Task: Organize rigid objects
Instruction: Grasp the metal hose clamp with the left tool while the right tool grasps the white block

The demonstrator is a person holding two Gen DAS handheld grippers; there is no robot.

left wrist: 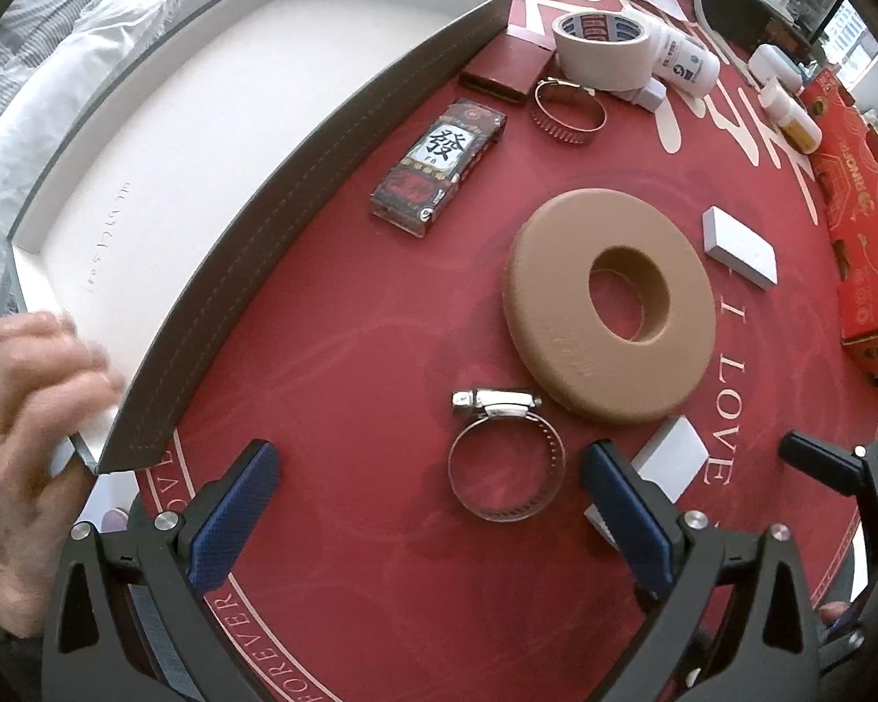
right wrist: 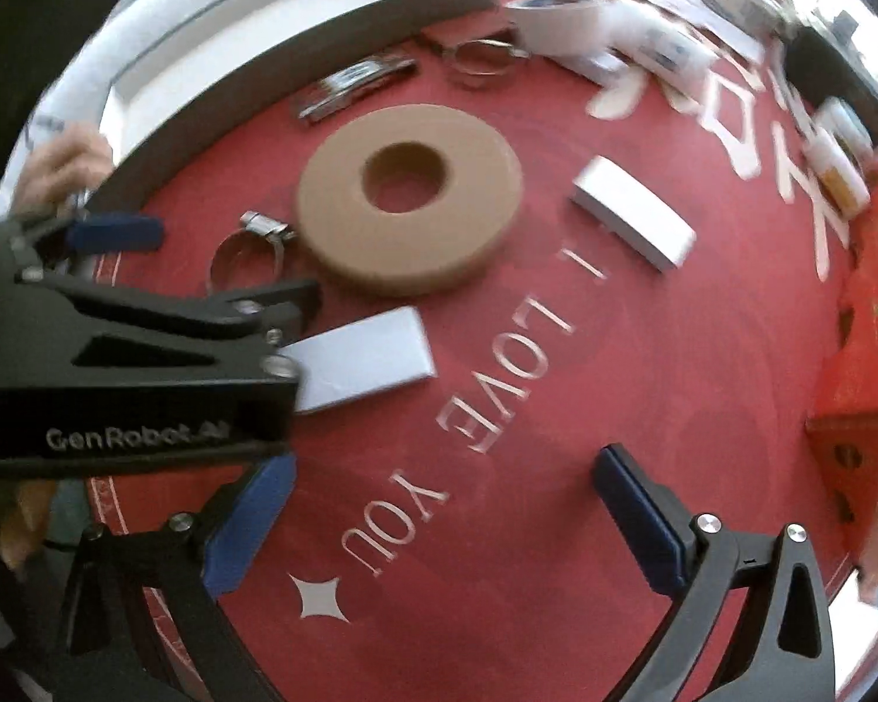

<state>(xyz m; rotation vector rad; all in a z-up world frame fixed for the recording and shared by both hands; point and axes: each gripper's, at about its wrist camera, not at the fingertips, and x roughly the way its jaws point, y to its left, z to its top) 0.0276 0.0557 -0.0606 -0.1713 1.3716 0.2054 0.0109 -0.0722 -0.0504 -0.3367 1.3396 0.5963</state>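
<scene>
My left gripper (left wrist: 430, 456) is open low over the red cloth. A steel hose clamp (left wrist: 506, 462) lies flat between and just ahead of its fingertips, untouched. Beyond the clamp rests a tan foam-like ring (left wrist: 556, 304), with one white block (left wrist: 670, 459) beside my right finger and another white block (left wrist: 737, 245) further off. A red printed packet (left wrist: 439, 169) lies near the grey box (left wrist: 251, 269), whose white inside holds nothing. My right gripper (right wrist: 442, 462) is open over bare cloth, to the right of the left gripper (right wrist: 237, 262). The ring (right wrist: 468, 222) and both blocks (right wrist: 363, 357) (right wrist: 632, 216) lie ahead of it.
A hand (left wrist: 23, 409) is at the box's near corner. At the back lie a tape roll (left wrist: 603, 52), a second hose clamp (left wrist: 568, 108), a small dark red box (left wrist: 506, 67) and white bottles (left wrist: 685, 58). A red carton (left wrist: 860, 222) borders the right side.
</scene>
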